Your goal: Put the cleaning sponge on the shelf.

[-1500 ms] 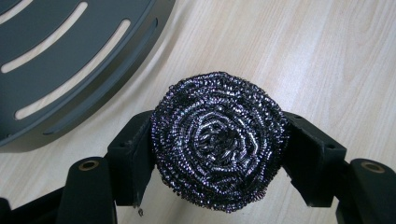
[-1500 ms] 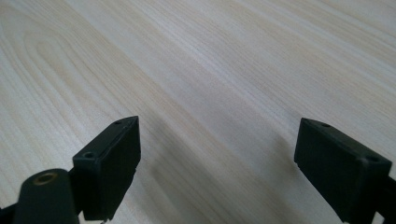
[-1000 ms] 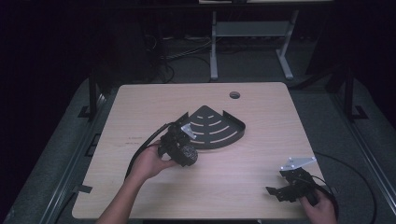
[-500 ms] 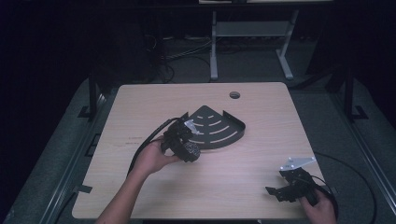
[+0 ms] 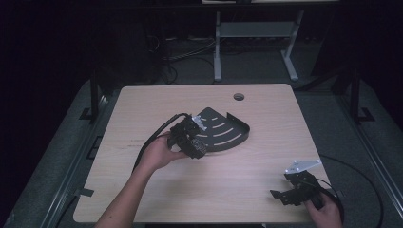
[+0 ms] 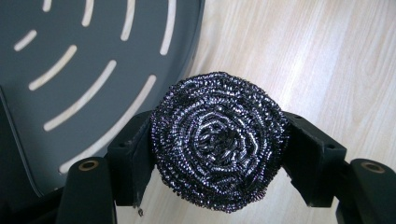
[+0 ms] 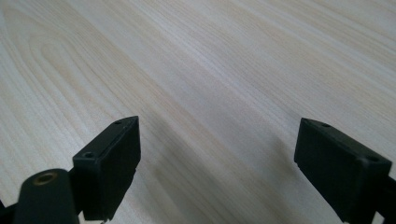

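While clamped between the left gripper's [image 6: 219,156] jaws, the steel scourer [image 6: 219,144] overhangs the slotted tray's [image 6: 93,60] edge.

A pale wood-grain worktop [image 5: 247,190] with a round cable hole [image 5: 238,96] near its far edge. Beyond it, on the dark floor [image 5: 256,64], stands a grey metal frame [image 5: 256,35] beside loose cables [image 5: 187,52].

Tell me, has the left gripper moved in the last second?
Yes, slightly. The left gripper, shut on the steel scourer, has edged toward the far side of the table, closer to the black slotted shelf, which has stayed put.
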Demonstrator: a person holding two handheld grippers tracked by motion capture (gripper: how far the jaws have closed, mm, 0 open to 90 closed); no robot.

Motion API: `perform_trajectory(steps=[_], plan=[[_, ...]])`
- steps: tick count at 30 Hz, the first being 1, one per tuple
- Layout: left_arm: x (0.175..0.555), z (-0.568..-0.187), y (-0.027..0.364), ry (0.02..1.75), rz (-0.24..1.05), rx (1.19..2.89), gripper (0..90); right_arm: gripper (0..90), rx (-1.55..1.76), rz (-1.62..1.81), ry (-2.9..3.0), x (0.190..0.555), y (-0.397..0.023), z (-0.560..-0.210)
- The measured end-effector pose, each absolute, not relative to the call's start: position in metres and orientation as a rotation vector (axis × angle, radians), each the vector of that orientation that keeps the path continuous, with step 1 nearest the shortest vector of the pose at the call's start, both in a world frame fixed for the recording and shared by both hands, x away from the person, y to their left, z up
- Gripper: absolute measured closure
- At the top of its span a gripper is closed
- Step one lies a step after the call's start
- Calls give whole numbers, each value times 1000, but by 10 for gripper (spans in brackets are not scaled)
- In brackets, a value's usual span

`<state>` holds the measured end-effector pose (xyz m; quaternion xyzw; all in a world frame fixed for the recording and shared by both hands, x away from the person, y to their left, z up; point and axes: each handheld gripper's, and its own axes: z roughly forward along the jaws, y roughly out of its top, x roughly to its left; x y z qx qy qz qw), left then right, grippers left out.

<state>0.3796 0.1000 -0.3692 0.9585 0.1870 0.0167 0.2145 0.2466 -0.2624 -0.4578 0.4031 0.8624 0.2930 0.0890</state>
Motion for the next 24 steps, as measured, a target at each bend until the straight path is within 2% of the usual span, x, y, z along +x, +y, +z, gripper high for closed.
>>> perform_trajectory(steps=[24], plan=[[411, -359, 84, 536, 61, 2655, 311, 143, 1199, 878, 2560, 244, -262, -456]])
